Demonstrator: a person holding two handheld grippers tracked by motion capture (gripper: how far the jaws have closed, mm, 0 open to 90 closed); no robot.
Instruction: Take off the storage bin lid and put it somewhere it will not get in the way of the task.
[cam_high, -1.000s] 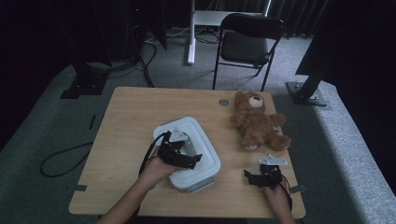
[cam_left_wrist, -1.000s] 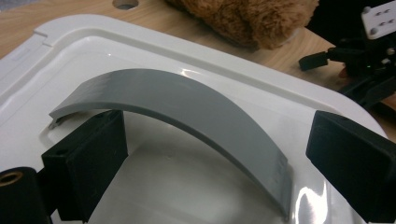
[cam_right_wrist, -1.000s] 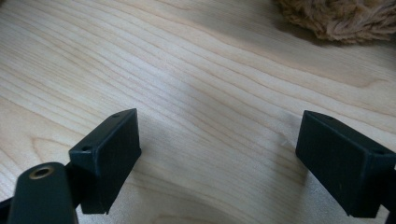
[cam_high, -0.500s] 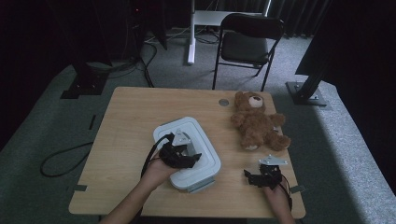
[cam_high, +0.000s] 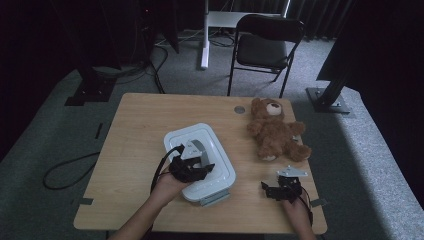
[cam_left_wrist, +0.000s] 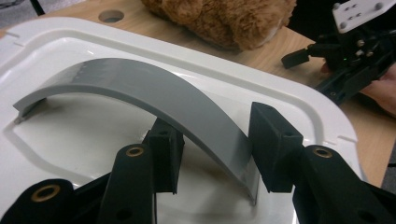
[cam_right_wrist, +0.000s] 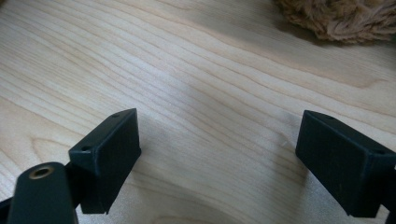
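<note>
The left gripper (cam_left_wrist: 210, 154) had just been closing around the grey handle (cam_left_wrist: 140, 91) on the white lid (cam_left_wrist: 289, 98); contact was unclear. The right gripper (cam_right_wrist: 219, 154) stood wide open, empty, over bare table (cam_right_wrist: 187, 70).

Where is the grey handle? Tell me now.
In the high view, the grey handle arches over the white lid at table centre, left of the teddy bear.

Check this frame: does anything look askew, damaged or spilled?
Nothing stands out. The white plastic lidded box sits slightly turned on the light wooden table, intact. The left gripper has just been closing around its arched grey handle. The brown plush teddy bear lies on its back, undamaged.
</note>
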